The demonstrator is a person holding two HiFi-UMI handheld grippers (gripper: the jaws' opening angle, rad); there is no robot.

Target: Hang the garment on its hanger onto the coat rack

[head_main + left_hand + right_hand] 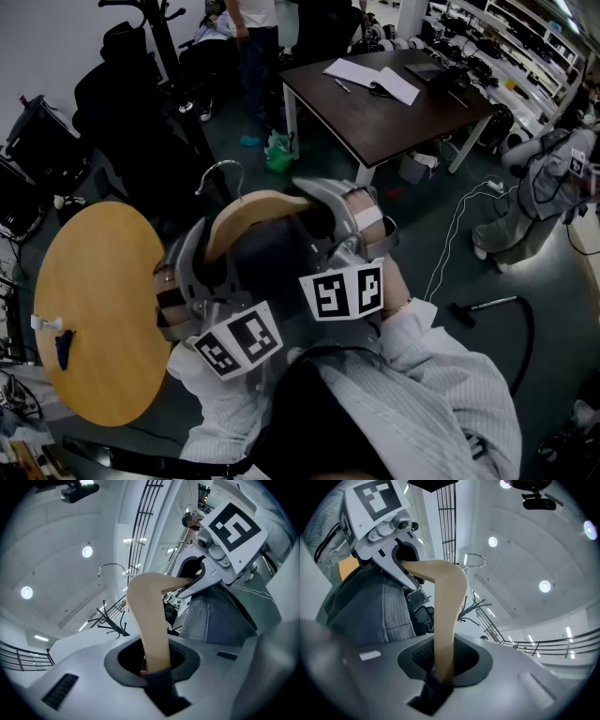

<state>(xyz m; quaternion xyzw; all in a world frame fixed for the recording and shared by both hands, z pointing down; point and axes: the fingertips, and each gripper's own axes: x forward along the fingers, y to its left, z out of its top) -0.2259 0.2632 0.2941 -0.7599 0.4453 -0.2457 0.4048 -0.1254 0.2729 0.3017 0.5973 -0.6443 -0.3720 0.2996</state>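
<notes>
A wooden hanger [258, 211] with a metal hook [220, 173] is held up in front of me, with a dark garment [267, 267] draped under it. My left gripper [208, 258] is shut on the hanger's left arm [150, 616]. My right gripper [323, 220] is shut on its right arm [445, 611]. Dark cloth [161, 686] sits in the left jaws beside the wood. The hook [112, 566] points up and away from me. The black coat rack [150, 19] stands at the far left, and its prongs [473, 606] show beyond the hanger, apart from the hook.
A round wooden table [94, 309] stands close on my left. A dark rectangular table [394, 103] with papers is ahead on the right. Black office chairs [122, 84] crowd around the rack's foot, and a person [253, 37] stands behind them. A white cable [459, 216] lies on the floor.
</notes>
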